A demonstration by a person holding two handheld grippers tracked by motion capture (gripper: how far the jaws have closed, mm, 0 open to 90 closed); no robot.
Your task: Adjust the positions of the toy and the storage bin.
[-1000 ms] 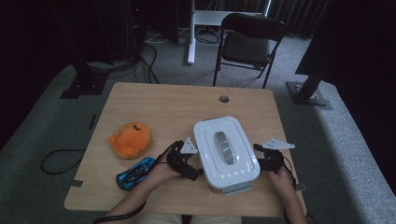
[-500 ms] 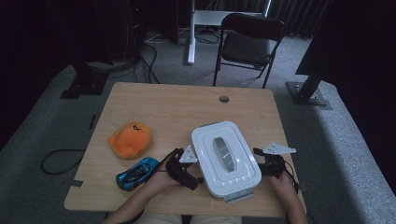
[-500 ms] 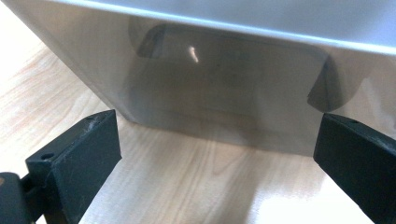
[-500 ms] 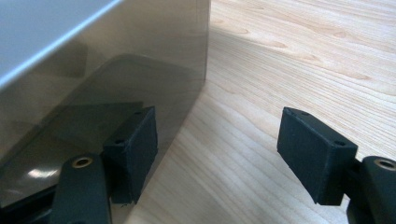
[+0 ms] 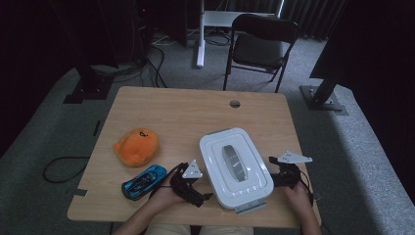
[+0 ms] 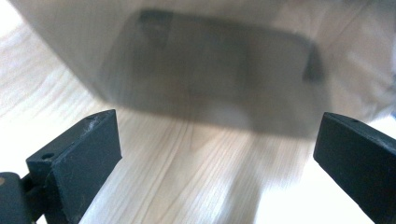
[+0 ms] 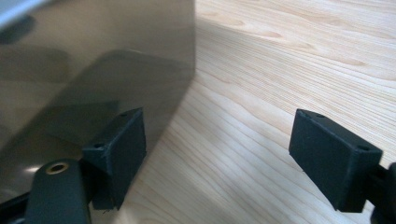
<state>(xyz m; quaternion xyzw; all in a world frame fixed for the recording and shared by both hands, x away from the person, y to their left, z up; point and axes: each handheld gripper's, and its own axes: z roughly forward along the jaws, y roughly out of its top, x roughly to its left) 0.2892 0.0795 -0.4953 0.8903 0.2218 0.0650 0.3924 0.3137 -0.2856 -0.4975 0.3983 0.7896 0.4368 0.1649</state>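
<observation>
A white lidded box with a grey handle in its lid stands near the table's front edge. My left gripper is at the box's left side. In the left gripper view it is open, and the box wall is blurred just ahead of the jaws. My right gripper is at the box's right side. Its jaws have just been opening and it is open over bare wood. The box's translucent wall is beside its left finger, with nothing between the jaws.
An orange plush toy and a blue toy car lie left of the box on the wooden table. A small hole sits near the far edge. A black folding chair stands beyond the table.
The box has slid a little toward the front edge. My left gripper has drawn back toward the person along the box's left side. The right gripper has kept its place.
</observation>
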